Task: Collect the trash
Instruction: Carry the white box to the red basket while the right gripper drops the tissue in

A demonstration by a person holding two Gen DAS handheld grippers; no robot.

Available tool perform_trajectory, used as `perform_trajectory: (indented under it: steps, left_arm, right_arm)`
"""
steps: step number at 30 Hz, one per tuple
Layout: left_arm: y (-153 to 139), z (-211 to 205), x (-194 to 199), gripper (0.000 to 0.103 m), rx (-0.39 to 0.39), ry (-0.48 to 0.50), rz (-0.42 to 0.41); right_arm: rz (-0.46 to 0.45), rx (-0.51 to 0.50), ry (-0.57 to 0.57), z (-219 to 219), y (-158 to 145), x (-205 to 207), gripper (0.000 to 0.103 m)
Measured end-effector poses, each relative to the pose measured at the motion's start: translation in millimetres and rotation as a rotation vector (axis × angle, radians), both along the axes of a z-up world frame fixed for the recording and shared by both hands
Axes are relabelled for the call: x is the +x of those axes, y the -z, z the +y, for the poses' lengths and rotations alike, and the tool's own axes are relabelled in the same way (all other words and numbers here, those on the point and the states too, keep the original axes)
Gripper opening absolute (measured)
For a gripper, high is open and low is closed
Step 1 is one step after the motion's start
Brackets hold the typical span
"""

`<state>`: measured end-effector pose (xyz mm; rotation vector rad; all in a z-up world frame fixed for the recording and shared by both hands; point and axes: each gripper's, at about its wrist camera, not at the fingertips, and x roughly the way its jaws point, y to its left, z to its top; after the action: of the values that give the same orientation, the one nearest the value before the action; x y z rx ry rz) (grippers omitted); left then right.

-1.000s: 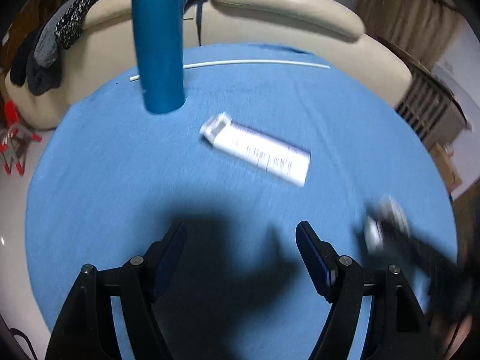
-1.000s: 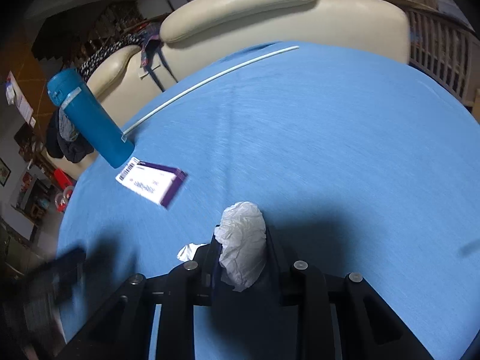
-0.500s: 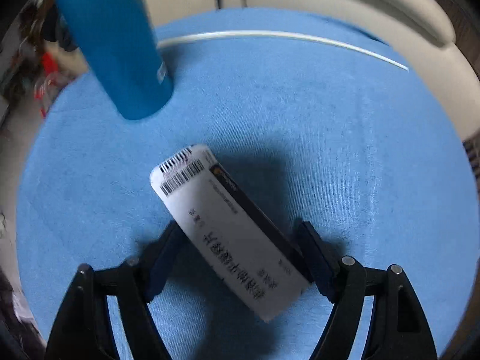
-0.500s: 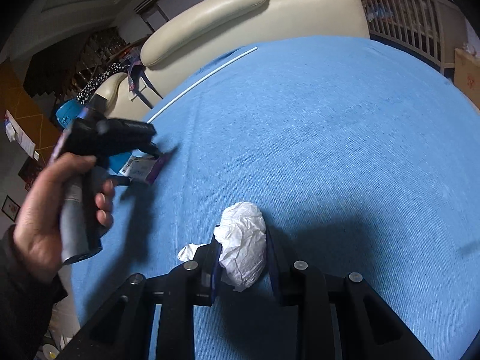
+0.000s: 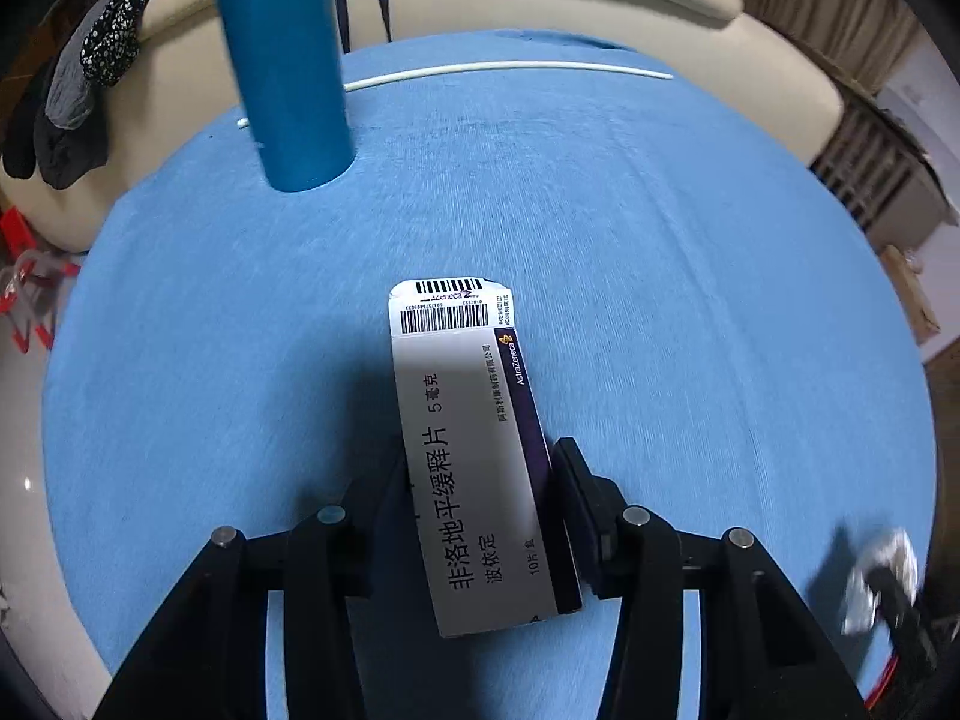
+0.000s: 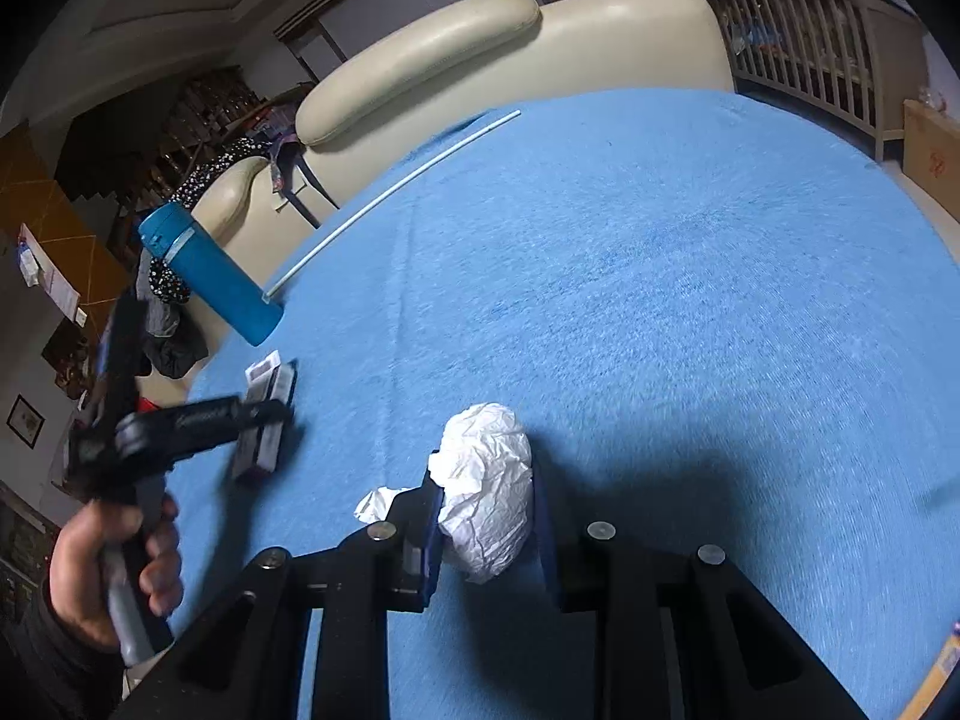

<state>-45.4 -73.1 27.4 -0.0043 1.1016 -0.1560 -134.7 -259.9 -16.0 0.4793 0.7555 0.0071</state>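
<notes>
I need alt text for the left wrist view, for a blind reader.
The left gripper is shut on a white and purple medicine box above a blue tablecloth. Behind stand a blue bottle and a thin white rod.

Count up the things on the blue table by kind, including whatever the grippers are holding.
Medicine box: 1
Crumpled paper ball: 1
Blue bottle: 1
White stick: 1
Total: 4
</notes>
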Motion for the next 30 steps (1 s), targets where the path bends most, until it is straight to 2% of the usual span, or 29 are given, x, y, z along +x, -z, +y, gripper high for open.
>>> perform_trajectory:
  steps: [3, 8, 15, 30]
  left_arm:
    - [-10.6, 8.0, -27.5, 0.049, -0.036, 0.043, -0.03]
    - [-20.0, 3.8, -68.8, 0.049, -0.025, 0.1, -0.072]
    - [-18.9, -1.1, -84.6, 0.049, -0.008, 0.135, -0.088]
    - [-51.2, -24.9, -126.9, 0.049, 0.014, 0.202, -0.181]
  right_arm:
    - [-0.003, -0.005, 0.008, 5.8, -2.1, -10.8, 0.028]
    - [-0.01, -0.02, 0.018, 16.1, -6.4, -27.3, 0.028]
    - [-0.021, -0.039, 0.044, 18.2, -10.8, -56.0, 0.028]
    - [-0.087, -0.04, 0.115, -0.7, -33.7, -106.7, 0.028]
